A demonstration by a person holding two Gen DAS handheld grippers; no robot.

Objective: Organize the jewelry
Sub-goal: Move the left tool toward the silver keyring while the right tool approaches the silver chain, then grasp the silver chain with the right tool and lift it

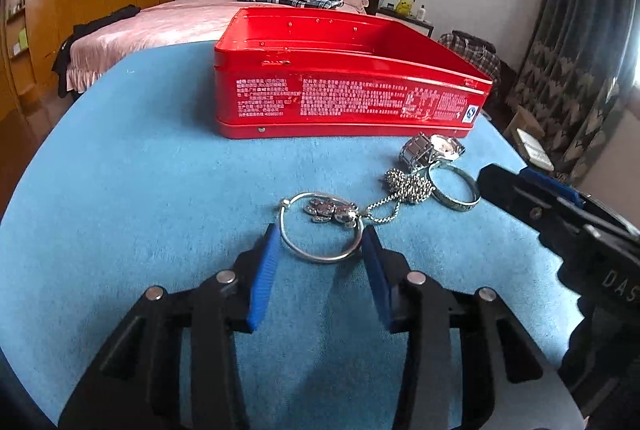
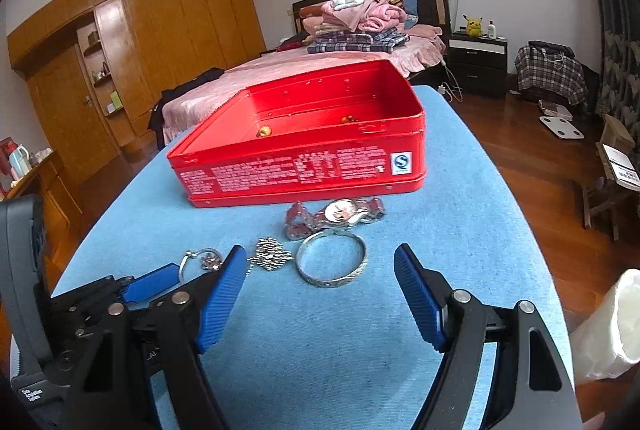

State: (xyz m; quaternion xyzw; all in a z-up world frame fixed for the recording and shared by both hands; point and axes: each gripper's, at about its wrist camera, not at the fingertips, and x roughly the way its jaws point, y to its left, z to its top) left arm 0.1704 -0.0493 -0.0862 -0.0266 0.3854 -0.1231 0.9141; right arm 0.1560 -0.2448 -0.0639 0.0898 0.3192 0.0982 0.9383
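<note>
Jewelry lies on blue cloth [image 1: 140, 190] in front of a red tin box [image 1: 344, 86], which stands open w/o lid. In the left wrist view, the left gripper [image 1: 318, 242] is low over the cloth, its blue pads on both sides of a thin silver hoop [image 1: 320, 230]. The right pad is touching the hoop's rim or just beside it, the left pad stands apart, so the fingers are spread around the hoop, not pinching it. A sparkly charm [image 1: 330, 210] lies inside the hoop, and a chain [image 1: 408, 186] goes from it toward a silver bangle [image 1: 454, 186] and a watch [image 1: 434, 148] near the box. The right gripper [image 1: 532, 198] is at the right edge.

In the right wrist view, the right gripper [image 2: 320, 286] has fingers spread wide, nothing btw them; the bangle [image 2: 332, 262] lies on the cloth ahead of the gap, the watch [image 2: 340, 214] beyond it, just beside the box [image 2: 300, 170]. Two small gold pieces [image 2: 264, 131] lie inside the box. The chain [image 2: 270, 254] is left of the bangle. The left gripper [image 2: 160, 282] is at the hoop [image 2: 196, 258], lower left.
</note>
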